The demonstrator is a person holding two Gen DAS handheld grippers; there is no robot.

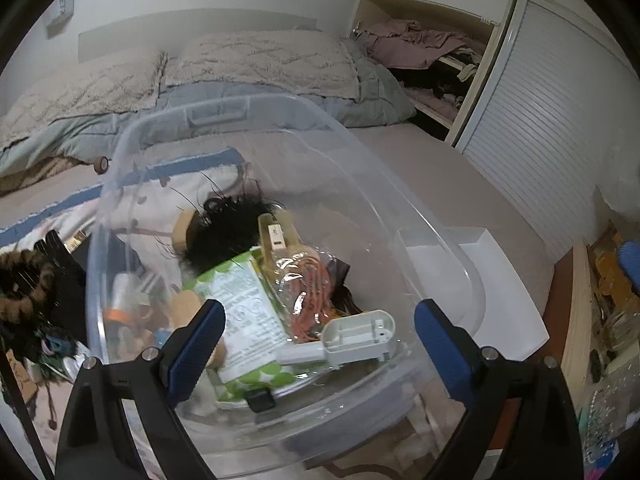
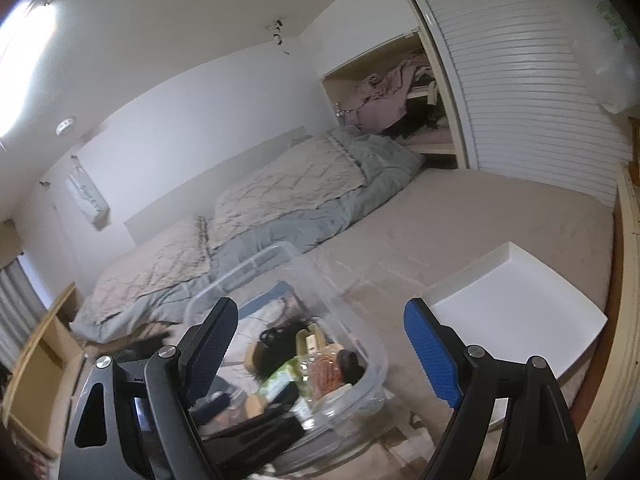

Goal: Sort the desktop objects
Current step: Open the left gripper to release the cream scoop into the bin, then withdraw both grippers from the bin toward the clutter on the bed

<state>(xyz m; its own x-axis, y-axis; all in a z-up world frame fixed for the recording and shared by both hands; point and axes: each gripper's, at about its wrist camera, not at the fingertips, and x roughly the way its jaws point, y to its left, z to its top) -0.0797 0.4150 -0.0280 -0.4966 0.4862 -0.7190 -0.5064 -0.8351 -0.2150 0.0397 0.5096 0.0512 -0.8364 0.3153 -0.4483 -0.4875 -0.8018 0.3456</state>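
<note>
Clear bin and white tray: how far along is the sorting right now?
Done: nothing visibly sorted; the white tray on the bed is bare. In hand: nothing; the left gripper and right gripper both stand open over the clear bin. Left: the bin's whole load, including the green carton, the black hair piece, the orange cord in plastic and the grey plastic part.
</note>
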